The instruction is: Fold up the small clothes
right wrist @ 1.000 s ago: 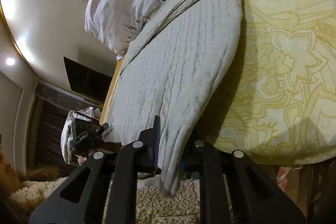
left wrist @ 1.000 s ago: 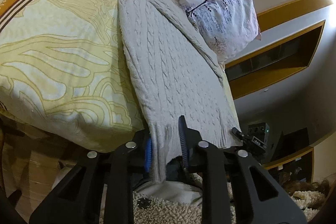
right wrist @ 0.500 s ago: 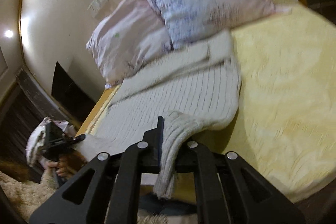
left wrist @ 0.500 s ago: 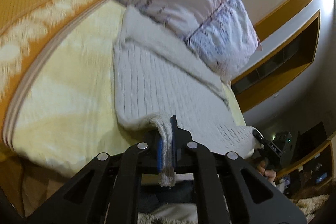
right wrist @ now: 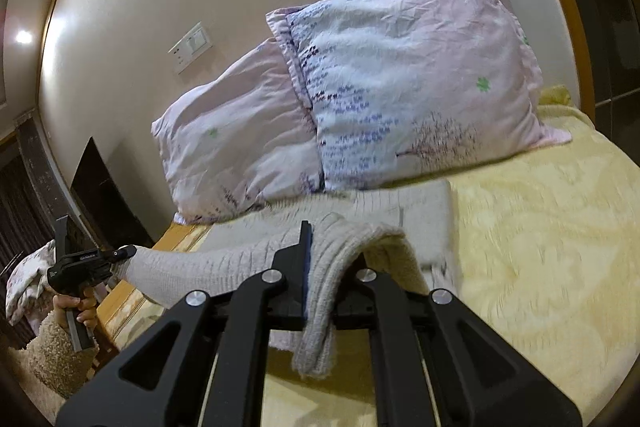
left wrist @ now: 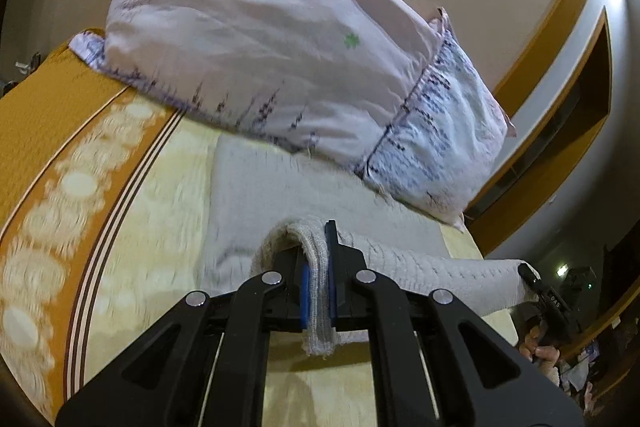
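You have carried the hem of the grey knit sweater (left wrist: 256,187) up off the bed's edge and over its own body toward the pillows (left wrist: 280,39), so the bottom-to-top fold is, I judge, about half made. Your left gripper (left wrist: 318,287) and right gripper (right wrist: 320,291) are each clamped tight on a hem corner (ribbing dangling below the jaws). Only the right view shows your left hand (right wrist: 76,307) and the wall switch (right wrist: 192,47); the left view alone shows the bedspread's orange border (left wrist: 48,131).
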The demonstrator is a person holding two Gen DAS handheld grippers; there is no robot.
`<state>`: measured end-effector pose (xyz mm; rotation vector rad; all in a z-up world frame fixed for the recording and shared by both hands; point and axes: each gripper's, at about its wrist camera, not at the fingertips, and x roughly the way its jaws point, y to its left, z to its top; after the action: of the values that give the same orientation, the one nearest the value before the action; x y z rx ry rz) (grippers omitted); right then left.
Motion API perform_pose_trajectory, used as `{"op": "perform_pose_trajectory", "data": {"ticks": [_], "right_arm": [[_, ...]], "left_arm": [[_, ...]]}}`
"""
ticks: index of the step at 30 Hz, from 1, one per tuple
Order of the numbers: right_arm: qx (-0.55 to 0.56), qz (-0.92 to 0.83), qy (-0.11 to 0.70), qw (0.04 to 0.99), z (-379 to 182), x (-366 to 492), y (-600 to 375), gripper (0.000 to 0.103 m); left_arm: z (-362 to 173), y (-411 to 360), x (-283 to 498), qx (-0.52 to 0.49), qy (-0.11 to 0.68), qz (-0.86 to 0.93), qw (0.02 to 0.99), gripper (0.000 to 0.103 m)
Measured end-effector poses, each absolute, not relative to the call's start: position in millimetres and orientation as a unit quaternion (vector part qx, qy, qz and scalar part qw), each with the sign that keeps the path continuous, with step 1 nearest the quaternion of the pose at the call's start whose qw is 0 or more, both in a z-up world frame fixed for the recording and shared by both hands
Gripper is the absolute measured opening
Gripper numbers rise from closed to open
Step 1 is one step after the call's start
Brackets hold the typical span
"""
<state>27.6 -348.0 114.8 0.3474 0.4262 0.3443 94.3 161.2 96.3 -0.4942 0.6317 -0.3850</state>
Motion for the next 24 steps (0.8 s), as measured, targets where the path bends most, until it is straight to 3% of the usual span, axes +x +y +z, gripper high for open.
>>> {"op": "perform_pose_trajectory", "data": {"ticks": [24], "right_arm": [[0.161,0.128,0.214,0.955,124,97,-339,0.006]], "left_arm": [[98,151,183,-0.257,0.302,-0.176,0.901,0.006]]}}
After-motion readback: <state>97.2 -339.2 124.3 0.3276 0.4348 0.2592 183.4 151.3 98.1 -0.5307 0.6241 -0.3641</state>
